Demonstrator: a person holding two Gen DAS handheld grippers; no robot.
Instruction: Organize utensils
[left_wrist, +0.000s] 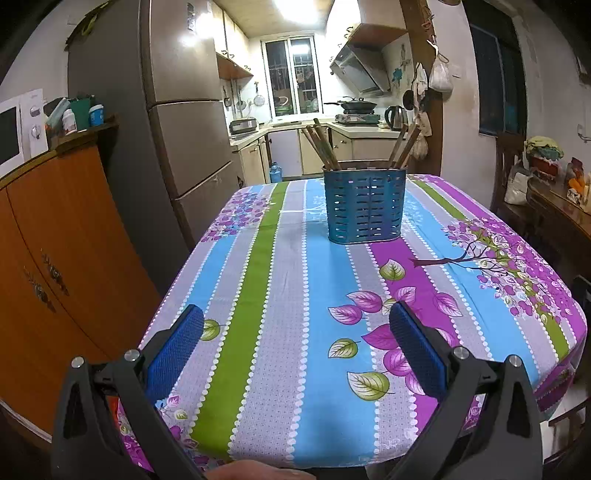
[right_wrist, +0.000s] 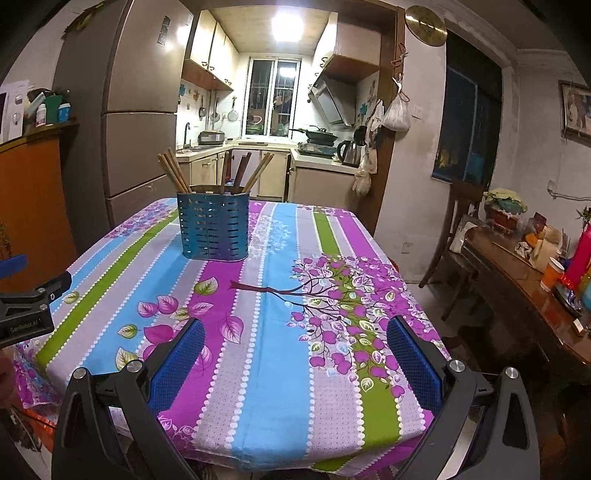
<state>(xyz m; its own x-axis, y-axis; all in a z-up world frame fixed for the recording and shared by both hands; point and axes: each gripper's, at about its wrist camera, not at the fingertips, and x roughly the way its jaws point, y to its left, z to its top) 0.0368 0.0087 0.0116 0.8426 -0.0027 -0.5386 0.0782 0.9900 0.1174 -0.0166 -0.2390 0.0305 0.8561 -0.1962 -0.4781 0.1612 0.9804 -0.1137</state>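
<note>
Left wrist view: left gripper (left_wrist: 295, 332) spread wide, holding nothing, above striped floral tablecloth (left_wrist: 273, 295). Well ahead, slightly right of centre: blue slotted holder (left_wrist: 365, 205), upright, containing wooden chopsticks (left_wrist: 320, 144) leaning left and right.

Right wrist view: right gripper (right_wrist: 295, 341) likewise wide, empty. Holder (right_wrist: 213, 226) far ahead-left, chopsticks (right_wrist: 173, 170) inside.

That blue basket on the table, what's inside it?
Brown wooden sticks, likely chopsticks, lean out of the blue basket at both ends. Their lower parts and anything at the bottom are hidden by its slotted walls.
</note>
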